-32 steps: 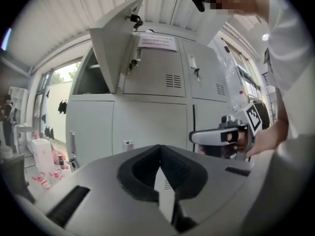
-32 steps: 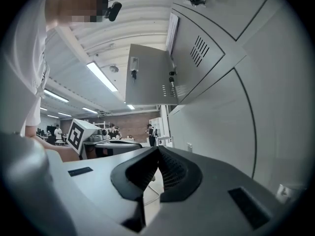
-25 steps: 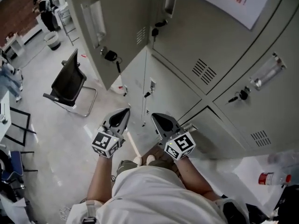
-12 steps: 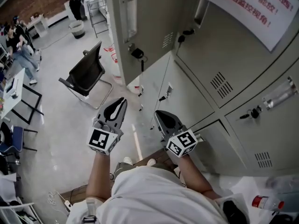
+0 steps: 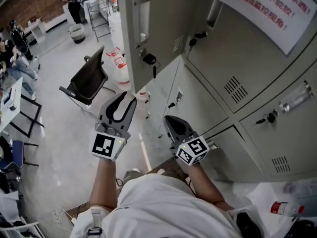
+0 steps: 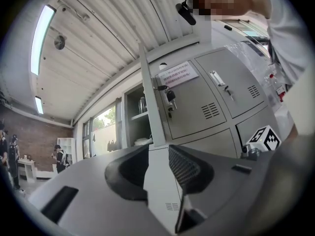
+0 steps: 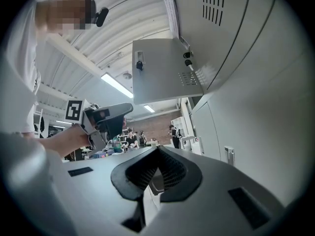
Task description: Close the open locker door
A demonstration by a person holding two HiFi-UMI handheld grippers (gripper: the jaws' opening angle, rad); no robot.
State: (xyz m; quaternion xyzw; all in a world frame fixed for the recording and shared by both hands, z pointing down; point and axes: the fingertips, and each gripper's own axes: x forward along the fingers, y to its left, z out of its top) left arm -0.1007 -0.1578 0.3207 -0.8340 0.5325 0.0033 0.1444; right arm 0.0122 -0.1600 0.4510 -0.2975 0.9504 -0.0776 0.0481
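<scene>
The open grey locker door swings out at the top of the head view, a key hanging in its lock. My left gripper is raised just below the door's lower corner. Its jaws have just been opening and now stand apart. In the left gripper view the door's thin edge shows through the gap of the left gripper; no pad presses on it. My right gripper hangs lower, beside the closed lower lockers, with its tips together. The right gripper points past the door overhead.
Closed lockers fill the right side, with a paper notice taped on them. On the floor to the left are a black chair, water jugs and a bin. A bottle lies at the lower right.
My left gripper has risen toward the open door and its jaws have spread from shut to open. The right gripper has barely shifted. The head view has tilted, bringing more of the door in.
</scene>
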